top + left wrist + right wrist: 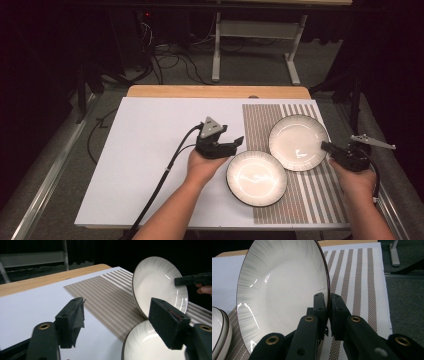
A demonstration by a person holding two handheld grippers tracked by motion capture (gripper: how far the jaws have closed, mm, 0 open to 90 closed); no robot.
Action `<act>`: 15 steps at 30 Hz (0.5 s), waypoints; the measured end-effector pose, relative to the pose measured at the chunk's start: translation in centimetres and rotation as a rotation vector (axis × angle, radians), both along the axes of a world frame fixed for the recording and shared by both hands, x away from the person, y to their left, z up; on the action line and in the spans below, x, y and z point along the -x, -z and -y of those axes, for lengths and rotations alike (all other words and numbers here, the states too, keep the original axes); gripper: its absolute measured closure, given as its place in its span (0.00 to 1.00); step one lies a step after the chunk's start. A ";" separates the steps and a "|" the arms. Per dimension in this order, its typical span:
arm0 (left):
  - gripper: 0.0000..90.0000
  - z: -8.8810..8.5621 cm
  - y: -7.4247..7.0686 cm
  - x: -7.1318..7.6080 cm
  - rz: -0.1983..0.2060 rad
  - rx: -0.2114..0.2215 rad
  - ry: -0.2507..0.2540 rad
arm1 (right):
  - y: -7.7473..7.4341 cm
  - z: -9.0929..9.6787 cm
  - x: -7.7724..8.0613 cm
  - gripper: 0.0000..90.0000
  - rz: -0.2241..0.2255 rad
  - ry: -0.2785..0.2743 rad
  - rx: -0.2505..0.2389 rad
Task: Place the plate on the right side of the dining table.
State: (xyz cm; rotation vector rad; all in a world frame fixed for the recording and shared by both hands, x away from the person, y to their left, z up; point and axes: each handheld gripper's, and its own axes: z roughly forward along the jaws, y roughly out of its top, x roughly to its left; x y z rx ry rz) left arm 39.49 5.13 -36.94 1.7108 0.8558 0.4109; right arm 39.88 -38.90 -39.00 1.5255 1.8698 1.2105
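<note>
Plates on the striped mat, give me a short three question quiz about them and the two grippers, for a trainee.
1. True or false: the right gripper is shut on the rim of the tilted plate.
2. What is between the pads of the left gripper? A) the flat plate's rim B) nothing C) a cloth
3. What does the flat plate lie on?

Key:
1. True; its jaws pinch the rim, and the plate stands tilted up off the striped mat.
2. B; the jaws stand open beside the flat plate.
3. Partly on the striped mat, partly on the white table top.
</note>
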 end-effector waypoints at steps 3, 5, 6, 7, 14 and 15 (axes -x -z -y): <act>0.26 -2.1 0.4 1.3 0.003 -0.007 -0.020 | 0.1 0.0 -0.2 0.95 -0.008 0.005 0.003; 0.24 -3.6 0.5 2.2 0.007 -0.014 -0.030 | 0.3 0.1 -0.4 0.95 -0.020 0.009 0.008; 0.24 -4.3 0.6 2.7 0.011 -0.012 -0.035 | 0.4 0.1 -0.4 0.94 -0.028 0.011 0.008; 0.24 -5.2 0.5 3.1 0.014 -0.014 -0.038 | 0.5 0.1 -0.6 0.94 -0.034 0.013 0.010; 0.22 -10.4 0.2 6.2 0.050 -0.021 -0.087 | 0.9 0.0 -1.1 0.93 -0.054 0.028 0.001; 0.21 -11.0 0.2 6.6 0.060 -0.029 -0.099 | 0.9 0.0 -1.3 0.93 -0.058 0.032 -0.002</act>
